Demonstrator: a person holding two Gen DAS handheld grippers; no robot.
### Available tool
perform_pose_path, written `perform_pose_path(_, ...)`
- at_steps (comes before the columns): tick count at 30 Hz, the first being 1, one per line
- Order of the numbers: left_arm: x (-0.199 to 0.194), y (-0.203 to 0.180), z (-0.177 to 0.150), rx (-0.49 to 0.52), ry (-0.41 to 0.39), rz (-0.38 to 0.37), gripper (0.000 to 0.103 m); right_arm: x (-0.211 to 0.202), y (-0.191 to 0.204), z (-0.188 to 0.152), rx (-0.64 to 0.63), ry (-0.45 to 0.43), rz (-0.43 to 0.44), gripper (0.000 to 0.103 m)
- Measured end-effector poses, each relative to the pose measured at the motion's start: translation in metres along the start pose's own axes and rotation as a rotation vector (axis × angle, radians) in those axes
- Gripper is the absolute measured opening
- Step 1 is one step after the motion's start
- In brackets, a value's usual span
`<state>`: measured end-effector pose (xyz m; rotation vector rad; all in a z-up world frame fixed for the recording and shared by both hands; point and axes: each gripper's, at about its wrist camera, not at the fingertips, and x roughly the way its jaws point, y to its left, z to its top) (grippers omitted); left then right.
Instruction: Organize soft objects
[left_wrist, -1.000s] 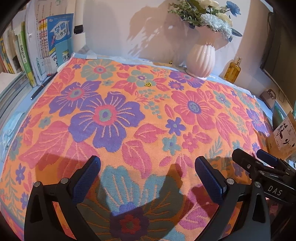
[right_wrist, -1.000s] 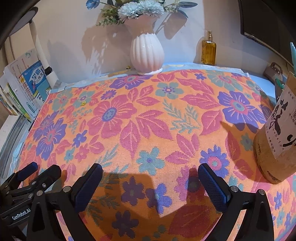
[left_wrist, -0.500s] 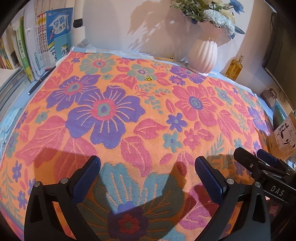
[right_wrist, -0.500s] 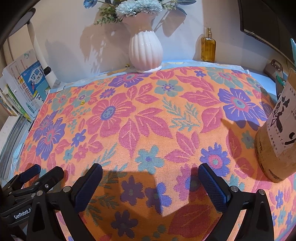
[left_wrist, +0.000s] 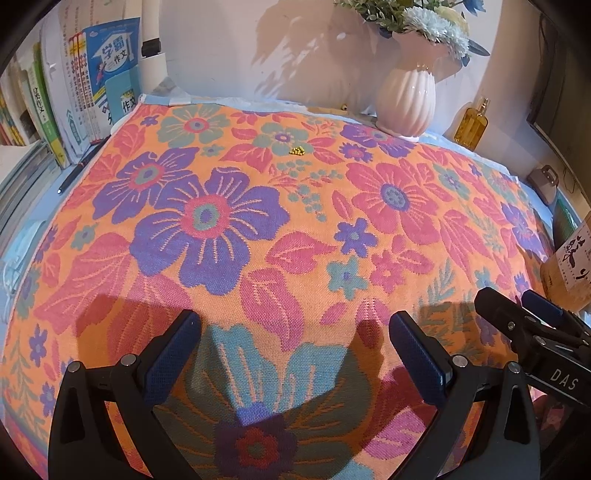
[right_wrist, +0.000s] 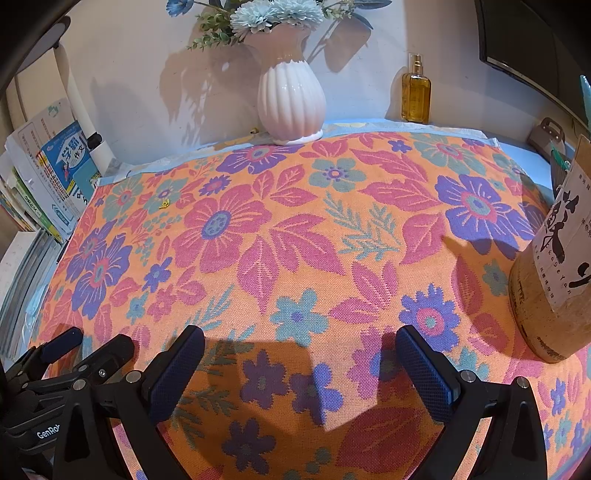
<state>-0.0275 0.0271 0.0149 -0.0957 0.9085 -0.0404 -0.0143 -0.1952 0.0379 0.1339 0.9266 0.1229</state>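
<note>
An orange cloth with pink, purple and teal flowers (left_wrist: 295, 221) lies spread flat over the desk; it also fills the right wrist view (right_wrist: 295, 258). My left gripper (left_wrist: 294, 343) is open and empty, hovering just above the cloth near its front edge. My right gripper (right_wrist: 300, 358) is open and empty, also low over the front part of the cloth. Each gripper shows in the other's view: the right one at the right edge (left_wrist: 532, 325), the left one at the lower left (right_wrist: 74, 354).
A white ribbed vase with flowers (right_wrist: 291, 99) and an amber bottle (right_wrist: 416, 92) stand at the back by the wall. Books (left_wrist: 74, 103) stand at the left with a pen (left_wrist: 79, 170) beside them. A brown labelled jar (right_wrist: 554, 280) stands on the cloth's right side. A small yellow speck (left_wrist: 296, 150) lies on the cloth.
Both grippers have shifted slightly forward and tilted up a little; the vase and books sit a bit lower in view. Both stay open and empty, and the cloth has not moved.
</note>
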Motion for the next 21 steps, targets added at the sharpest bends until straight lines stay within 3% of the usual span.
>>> perform_pose_path(7, 0.008, -0.009, 0.001, 0.055, 0.031, 0.076, 0.102, 0.010, 0.003, 0.000, -0.005, 0.044, -0.069, 0.103)
perform_pose_path(21, 0.009, -0.009, 0.000, 0.058, 0.028, 0.070, 0.103, 0.013, 0.005, 0.000, -0.041, 0.066, -0.104, 0.103)
